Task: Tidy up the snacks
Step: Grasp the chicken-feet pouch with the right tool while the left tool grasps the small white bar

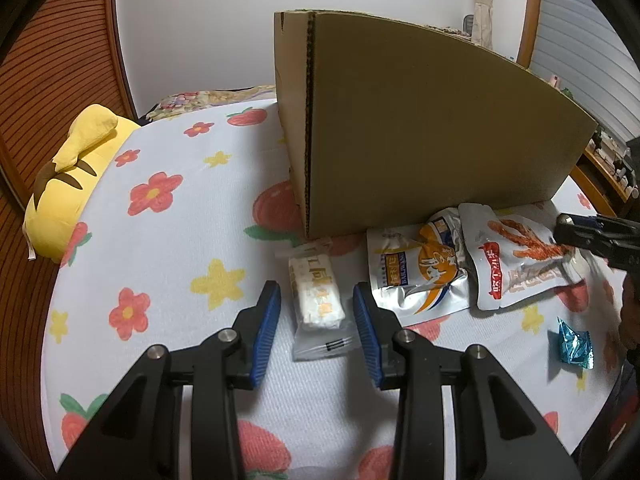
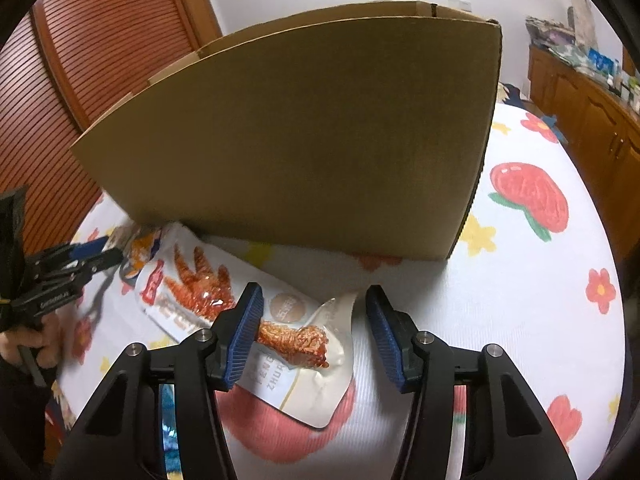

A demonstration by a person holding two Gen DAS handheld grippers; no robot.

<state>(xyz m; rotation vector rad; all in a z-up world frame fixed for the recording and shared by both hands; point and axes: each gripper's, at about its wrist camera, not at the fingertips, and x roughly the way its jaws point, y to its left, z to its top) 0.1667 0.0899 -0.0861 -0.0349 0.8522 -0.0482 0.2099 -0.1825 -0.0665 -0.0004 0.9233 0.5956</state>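
Observation:
My left gripper (image 1: 316, 320) hovers low over the flowered bedsheet (image 1: 180, 240), open, its blue pads either side of a white snack packet (image 1: 316, 292) without touching it. To the right lie a silver pouch with orange and blue print (image 1: 420, 276) and a silver chicken-feet pouch (image 1: 516, 268). In the right wrist view my right gripper (image 2: 314, 320) is open over that chicken-feet pouch (image 2: 304, 364); its left pad overlaps the pouch and the right pad stands clear of it. The right gripper (image 1: 568, 230) also shows at the left wrist view's right edge. The left gripper (image 2: 108, 250) shows at the far left of the right wrist view.
A tall open cardboard box (image 1: 420, 132) stands on the bed just behind the snacks. A blue foil candy (image 1: 574, 344) lies near the right. A yellow plush toy (image 1: 72, 184) sits at the bed's left edge. Wooden cabinets (image 2: 592, 120) line the right wall.

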